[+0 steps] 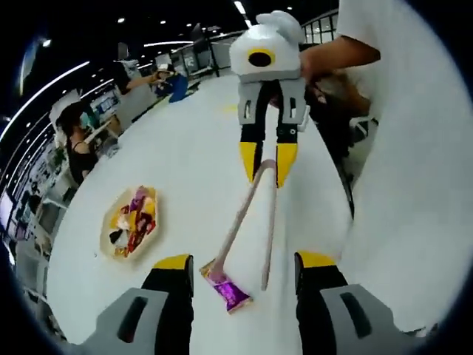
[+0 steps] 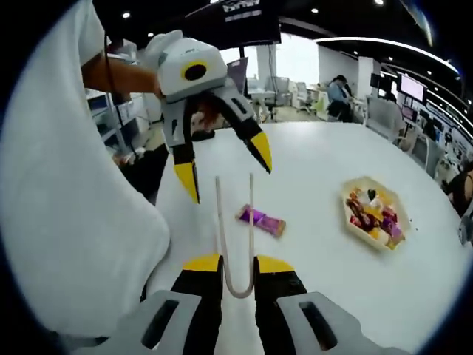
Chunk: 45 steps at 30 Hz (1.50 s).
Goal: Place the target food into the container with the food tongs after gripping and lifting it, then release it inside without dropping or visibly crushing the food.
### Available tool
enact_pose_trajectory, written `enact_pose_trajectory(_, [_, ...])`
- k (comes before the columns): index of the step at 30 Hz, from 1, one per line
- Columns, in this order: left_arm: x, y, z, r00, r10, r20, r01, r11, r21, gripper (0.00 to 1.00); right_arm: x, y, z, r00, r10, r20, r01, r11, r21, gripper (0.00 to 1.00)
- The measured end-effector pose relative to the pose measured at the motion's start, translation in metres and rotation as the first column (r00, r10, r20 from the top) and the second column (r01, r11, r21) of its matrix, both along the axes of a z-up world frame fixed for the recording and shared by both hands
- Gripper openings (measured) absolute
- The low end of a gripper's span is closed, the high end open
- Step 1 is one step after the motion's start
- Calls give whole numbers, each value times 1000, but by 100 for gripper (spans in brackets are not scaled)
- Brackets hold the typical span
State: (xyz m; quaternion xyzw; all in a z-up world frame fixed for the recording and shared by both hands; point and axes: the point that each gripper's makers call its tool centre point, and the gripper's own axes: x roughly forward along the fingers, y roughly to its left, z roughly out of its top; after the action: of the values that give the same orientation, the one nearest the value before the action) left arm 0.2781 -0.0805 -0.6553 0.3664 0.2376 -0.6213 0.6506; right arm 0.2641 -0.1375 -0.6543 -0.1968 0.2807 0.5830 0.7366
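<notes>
Pale pink food tongs lie low over the white table, with my right gripper shut on their bent end. In the right gripper view the tongs run forward from my right gripper, arms apart. A purple wrapped candy lies on the table at one tong tip; in the right gripper view the candy sits just right of the tong arms. My left gripper is open and holds nothing, its jaws either side of the tong tips. It hangs open above the tongs as the left gripper.
A yellow dish with several wrapped sweets sits on the round white table; the dish is to the right of the candy. A person's white shirt fills one side. Desks and people are beyond the table.
</notes>
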Motion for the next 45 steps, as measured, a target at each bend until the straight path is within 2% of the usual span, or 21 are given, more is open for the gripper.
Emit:
enact_pose_trajectory(3, [-4, -1, -6, 999, -36, -19, 37, 999, 19, 30, -2, 5, 2, 1000, 26, 1, -26, 1000, -1, 14])
enact_pose_trajectory(4, [-1, 1, -9, 999, -45, 1, 45, 998, 41, 29, -3, 6, 5, 1000, 27, -4, -27, 1000, 4, 14])
enact_pose_trajectory(13, [-6, 4, -16, 998, -47, -35, 49, 996, 69, 22, -5, 11, 15, 999, 42, -5, -42, 999, 30, 14])
enact_pose_trajectory(15, [-3, 5, -12, 999, -39, -32, 40, 998, 48, 20, -2, 10, 20, 999, 43, 13, -44, 997, 65, 14])
enact_pose_trajectory(17, [-3, 6, -10, 999, -45, -26, 46, 998, 35, 18, -3, 10, 22, 999, 43, -2, -43, 995, 85, 14])
enact_pose_trajectory(19, [-5, 7, -9, 999, -43, -27, 44, 999, 29, 17, -1, 12, 26, 999, 48, 6, -48, 987, 154, 14])
enact_pose_trajectory(20, [-4, 7, -8, 999, -42, -26, 43, 999, 25, 16, -2, 10, 25, 999, 52, 5, -52, 987, 152, 15])
enact_pose_trajectory(24, [-8, 9, -3, 996, -8, -92, 5, 1000, -31, 16, -1, 9, 29, 998, 50, 30, -57, 964, 258, 20])
enact_pose_trajectory(25, [-10, 9, -1, 994, 5, -113, -11, 999, -51, 16, 3, 8, 39, 1000, -2, -16, 8, 932, 362, 26])
enact_pose_trajectory(26, [-11, 9, 3, 990, 24, -141, -37, 995, -91, 15, 4, 7, 41, 999, -21, -40, 35, 921, 387, 31])
enact_pose_trajectory(27, [-13, 11, 4, 985, 38, -171, -56, 993, -106, 15, 9, 2, 47, 988, -76, -132, 128, 881, 455, 36])
enact_pose_trajectory(28, [-14, 12, 5, 980, 52, -190, -75, 990, -118, 15, 12, 1, 52, 984, -90, -152, 154, 858, 490, 38])
enact_pose_trajectory(29, [-16, 11, 10, 972, 67, -227, -106, 981, -166, 15, 12, 2, 60, 980, -86, -178, 172, 816, 552, 39])
enact_pose_trajectory(30, [-18, 12, 13, 959, 82, -270, -138, 971, -195, 15, 11, 2, 62, 980, -84, -181, 173, 807, 565, 41])
enact_pose_trajectory(31, [-18, 12, 14, 957, 86, -277, -146, 968, -203, 15, 11, 2, 63, 979, -84, -185, 177, 800, 573, 41])
enact_pose_trajectory(34, [-19, 4, 26, 937, 91, -337, -197, 936, -294, 15, 10, 5, 59, 974, -77, -213, 190, 788, 585, 41])
enact_pose_trajectory(35, [-19, 4, 27, 937, 89, -338, -195, 935, -296, 15, 8, 8, 61, 966, -66, -249, 209, 767, 607, 41])
enact_pose_trajectory(37, [-19, 1, 29, 939, 78, -334, -187, 932, -310, 15, 6, 11, 62, 961, -50, -273, 215, 755, 620, 40])
enact_pose_trajectory(39, [-21, -14, 43, 925, 63, -375, -214, 902, -376, 15, 4, 20, 75, 949, -16, -316, 236, 701, 673, 39])
enact_pose_trajectory(40, [-21, -17, 46, 924, 57, -379, -215, 895, -390, 15, 3, 24, 80, 941, 6, -338, 245, 677, 693, 39])
enact_pose_trajectory(45, [-24, -34, 48, 913, 47, -406, -225, 887, -404, 16, 2, 37, 93, 945, 33, -325, 227, 648, 727, 36])
